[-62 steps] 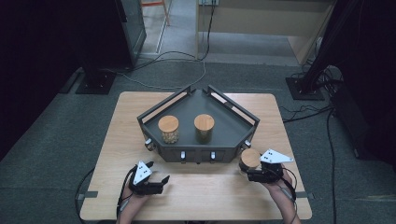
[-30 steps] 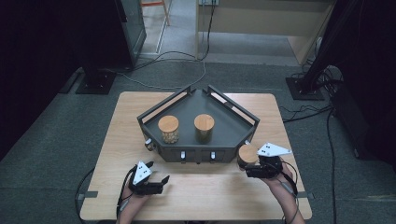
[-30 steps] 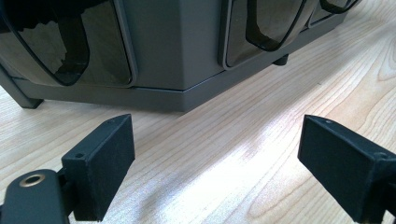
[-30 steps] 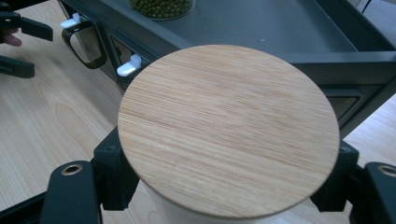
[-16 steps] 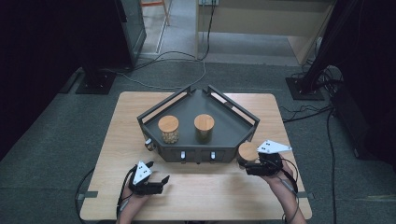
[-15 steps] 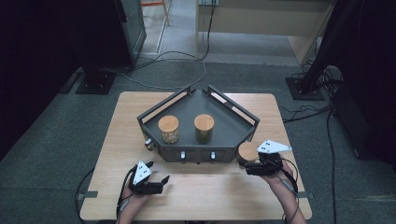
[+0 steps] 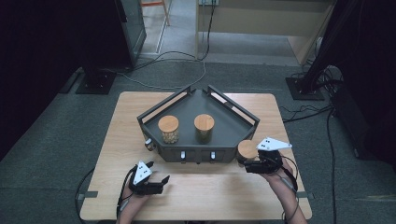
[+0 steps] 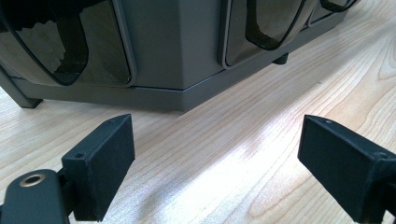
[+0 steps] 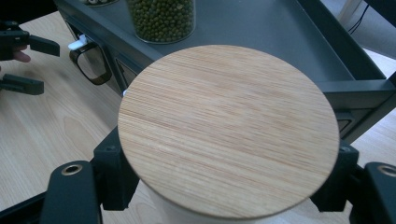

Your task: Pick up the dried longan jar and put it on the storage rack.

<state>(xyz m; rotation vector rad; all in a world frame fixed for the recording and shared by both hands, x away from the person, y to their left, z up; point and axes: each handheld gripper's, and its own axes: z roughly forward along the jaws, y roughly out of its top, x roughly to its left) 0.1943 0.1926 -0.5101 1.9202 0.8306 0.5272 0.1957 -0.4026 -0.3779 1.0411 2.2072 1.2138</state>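
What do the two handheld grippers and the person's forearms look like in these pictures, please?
Both the left gripper and the right gripper are black, each with two blocky, flat-faced jaws, round holes in the arms behind them, a grey three-cornered plate with dark dots on top, and a dark cable trailing back. The forearms show no sleeves.

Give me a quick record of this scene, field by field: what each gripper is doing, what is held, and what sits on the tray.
Right gripper: shut on the wooden-lidded jar, at the tray's front right corner
Left gripper: open, nothing between its fingers, low over the table
Tray: dark, angular, mid-table, small drawers along the front
On tray: nut jar; green bean jar
Jar lids: round, wooden
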